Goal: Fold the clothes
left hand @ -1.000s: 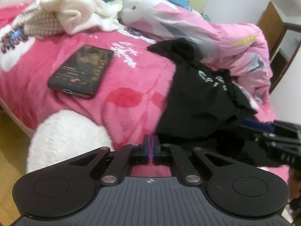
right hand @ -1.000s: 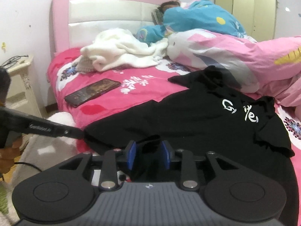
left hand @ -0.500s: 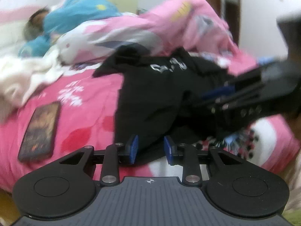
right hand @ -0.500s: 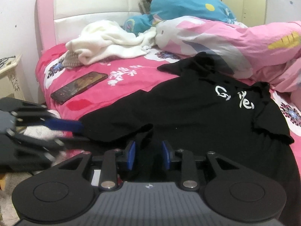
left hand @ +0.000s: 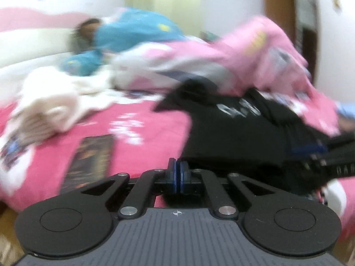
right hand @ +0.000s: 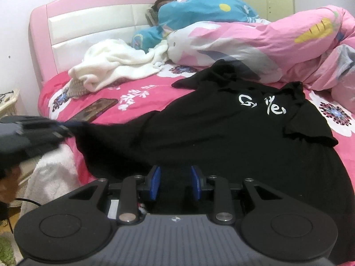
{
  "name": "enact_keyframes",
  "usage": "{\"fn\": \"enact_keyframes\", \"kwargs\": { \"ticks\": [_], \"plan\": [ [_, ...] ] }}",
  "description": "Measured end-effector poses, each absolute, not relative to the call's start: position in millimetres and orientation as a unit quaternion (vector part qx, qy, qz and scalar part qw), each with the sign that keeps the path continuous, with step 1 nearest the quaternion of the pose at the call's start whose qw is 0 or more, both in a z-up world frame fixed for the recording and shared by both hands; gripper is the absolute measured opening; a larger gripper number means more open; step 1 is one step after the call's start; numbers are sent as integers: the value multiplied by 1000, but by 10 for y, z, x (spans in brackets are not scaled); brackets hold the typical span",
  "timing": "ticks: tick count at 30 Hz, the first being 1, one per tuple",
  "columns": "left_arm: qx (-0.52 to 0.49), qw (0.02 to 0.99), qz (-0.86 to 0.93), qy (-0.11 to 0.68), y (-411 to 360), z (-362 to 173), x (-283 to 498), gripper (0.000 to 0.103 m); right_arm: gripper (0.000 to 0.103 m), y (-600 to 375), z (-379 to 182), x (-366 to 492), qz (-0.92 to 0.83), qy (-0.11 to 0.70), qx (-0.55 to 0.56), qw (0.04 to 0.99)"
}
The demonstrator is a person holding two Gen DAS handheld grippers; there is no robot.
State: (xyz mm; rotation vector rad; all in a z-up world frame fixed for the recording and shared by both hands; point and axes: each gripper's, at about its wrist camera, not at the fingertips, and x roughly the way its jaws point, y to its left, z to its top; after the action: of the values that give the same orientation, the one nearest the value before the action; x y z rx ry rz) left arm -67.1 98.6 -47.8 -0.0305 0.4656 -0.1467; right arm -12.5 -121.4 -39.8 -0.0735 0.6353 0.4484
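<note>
Black T-shirt spread on the pink bed.
Left gripper: jaws just closed, clamped together at the shirt's edge. Right gripper: pads part-open with black fabric between; grip cannot be confirmed.

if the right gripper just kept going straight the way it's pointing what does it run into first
Most likely the black t-shirt: the right gripper has its jaws apart with black cloth between and just beyond them, spread over the pink bedsheet. Whether the pads already press the cloth is unclear.
</note>
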Motion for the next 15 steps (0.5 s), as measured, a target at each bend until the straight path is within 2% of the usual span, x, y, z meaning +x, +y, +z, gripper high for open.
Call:
{"fn": "enact_keyframes", "kwargs": {
  "ticks": [4,9,12,13,15],
  "plan": [
    [-99,957,-22,273,1311,-607,-751,0,32,-1219,-430,-97,220,314,-29,923],
    [-116,942,-1,315,1379,-816,-774,0,32,-1240,-452,-88,220,318,-23,922],
    [-108,944,-14,311,1368,-772,-787,0,32,-1308,-422,-106,214,314,-14,925],
    [-110,946,-19,305,1372,-742,-786,1,32,-1338,-416,-112,212,313,-8,926],
    [-125,947,-28,294,1411,-686,-774,10,32,-1407,-410,-129,206,313,4,927]
  ]
}}
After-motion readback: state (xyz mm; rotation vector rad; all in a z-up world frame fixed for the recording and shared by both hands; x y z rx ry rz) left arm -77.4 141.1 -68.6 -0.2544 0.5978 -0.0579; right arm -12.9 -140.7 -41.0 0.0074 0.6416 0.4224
